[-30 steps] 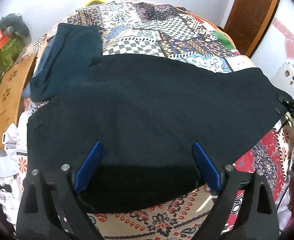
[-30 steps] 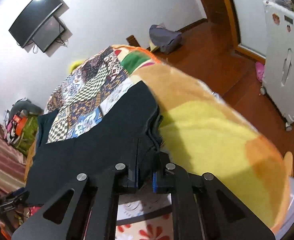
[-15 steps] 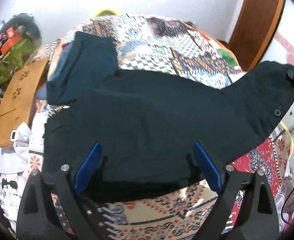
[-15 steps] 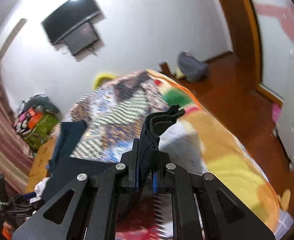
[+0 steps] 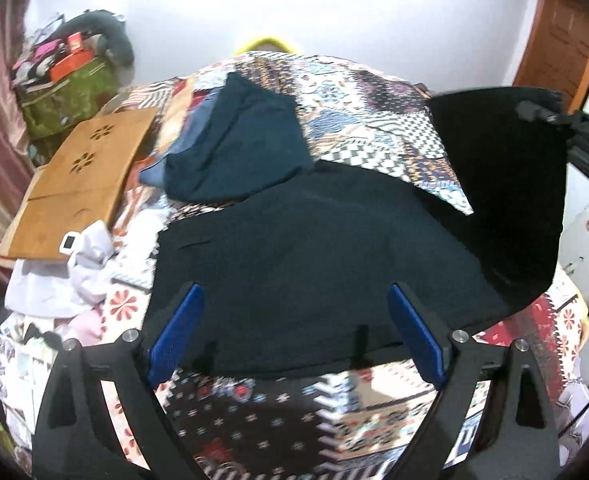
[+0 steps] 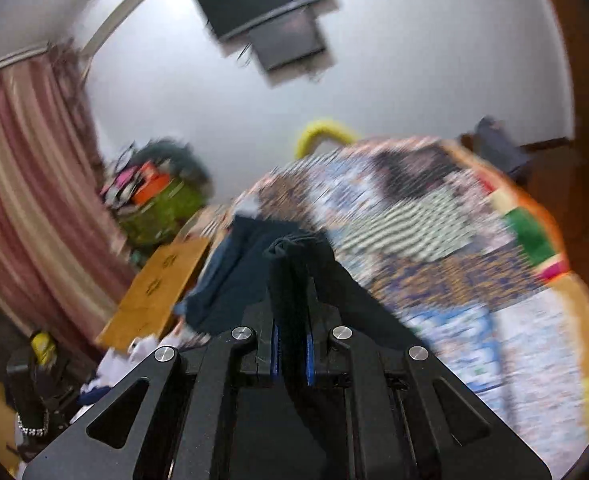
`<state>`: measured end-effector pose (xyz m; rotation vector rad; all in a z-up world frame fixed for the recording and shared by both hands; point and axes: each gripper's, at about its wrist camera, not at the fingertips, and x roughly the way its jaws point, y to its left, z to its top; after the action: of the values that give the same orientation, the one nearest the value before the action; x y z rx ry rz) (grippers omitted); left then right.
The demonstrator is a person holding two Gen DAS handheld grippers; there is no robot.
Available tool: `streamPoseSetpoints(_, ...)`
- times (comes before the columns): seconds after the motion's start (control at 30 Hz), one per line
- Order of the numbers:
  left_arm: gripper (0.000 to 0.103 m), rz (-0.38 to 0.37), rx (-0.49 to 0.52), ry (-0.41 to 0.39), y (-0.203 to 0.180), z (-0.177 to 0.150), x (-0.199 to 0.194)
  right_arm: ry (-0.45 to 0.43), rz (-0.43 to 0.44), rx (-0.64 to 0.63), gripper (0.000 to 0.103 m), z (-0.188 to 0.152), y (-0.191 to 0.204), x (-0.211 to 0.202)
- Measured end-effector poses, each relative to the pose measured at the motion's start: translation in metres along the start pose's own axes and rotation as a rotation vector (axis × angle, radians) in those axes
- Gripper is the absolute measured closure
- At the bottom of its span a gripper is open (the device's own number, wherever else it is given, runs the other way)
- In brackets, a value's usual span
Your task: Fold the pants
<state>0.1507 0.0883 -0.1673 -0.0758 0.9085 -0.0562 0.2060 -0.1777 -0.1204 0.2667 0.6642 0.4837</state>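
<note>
Pants (image 5: 314, 264) hang clamped in right tongs (image 6: 292, 354); left tongs (image 5: 294, 336) gape apart.

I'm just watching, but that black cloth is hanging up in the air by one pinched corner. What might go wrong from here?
1. The right gripper is shut on only a bunched edge of the black pants; it might slip out mid-swing.
2. The left gripper is open above the near hem, pinning nothing, so the whole garment may drag across the patchwork bedspread rather than fold.
3. The lifted end may land crooked or catch the teal garment lying beside it.
</note>
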Motion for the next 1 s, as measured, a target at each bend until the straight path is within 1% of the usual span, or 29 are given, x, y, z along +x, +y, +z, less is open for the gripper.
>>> streamPoseSetpoints(0.13,0.009,0.010,-0.020,0.020,0.013,-0.010,0.001,0.146,0.040,-0.071,0.095,-0.033,0.029,0.046)
streamPoseSetpoints(0.2,0.009,0.015,-0.025,0.028,0.016,-0.013,0.002,0.229,0.043,-0.122,0.095,-0.056,0.040,0.065)
streamPoseSetpoints(0.27,0.009,0.015,-0.029,0.033,0.018,-0.015,0.002,0.300,0.036,-0.169,0.093,-0.076,0.046,0.078)
streamPoseSetpoints(0.3,0.009,0.014,-0.031,0.033,0.017,-0.015,0.002,0.326,0.036,-0.179,0.090,-0.082,0.048,0.081)
streamPoseSetpoints(0.37,0.009,0.012,-0.030,0.028,0.017,-0.013,0.001,0.359,0.032,-0.186,0.088,-0.091,0.046,0.082)
streamPoseSetpoints(0.43,0.009,0.011,-0.026,0.019,0.014,-0.010,-0.002,0.381,0.058,-0.177,0.081,-0.091,0.041,0.078)
streamPoseSetpoints(0.5,0.009,0.009,-0.014,0.007,0.009,-0.006,-0.007,0.405,0.104,-0.165,0.068,-0.089,0.038,0.072)
streamPoseSetpoints(0.57,0.009,0.009,0.003,-0.005,0.002,0.000,-0.010,0.411,0.133,-0.171,0.064,-0.087,0.038,0.061)
streamPoseSetpoints(0.6,0.009,0.010,0.014,-0.013,-0.002,0.003,-0.012,0.407,0.145,-0.183,0.064,-0.085,0.038,0.053)
streamPoseSetpoints(0.7,0.009,0.007,0.047,-0.035,-0.017,0.017,-0.014,0.367,0.141,-0.211,0.060,-0.076,0.035,0.033)
streamPoseSetpoints(0.83,0.006,-0.042,0.068,-0.041,-0.035,0.038,-0.009,0.278,0.096,-0.230,0.058,-0.054,0.016,0.007)
streamPoseSetpoints(0.9,0.006,-0.067,0.081,-0.035,-0.048,0.051,-0.002,0.238,0.068,-0.237,0.053,-0.043,0.006,-0.002)
streamPoseSetpoints(0.97,0.006,-0.084,0.099,-0.025,-0.060,0.063,0.007,0.212,0.037,-0.243,0.049,-0.035,-0.005,-0.006)
streamPoseSetpoints(1.0,0.006,-0.091,0.109,-0.018,-0.067,0.069,0.013,0.205,0.019,-0.245,0.049,-0.031,-0.011,-0.006)
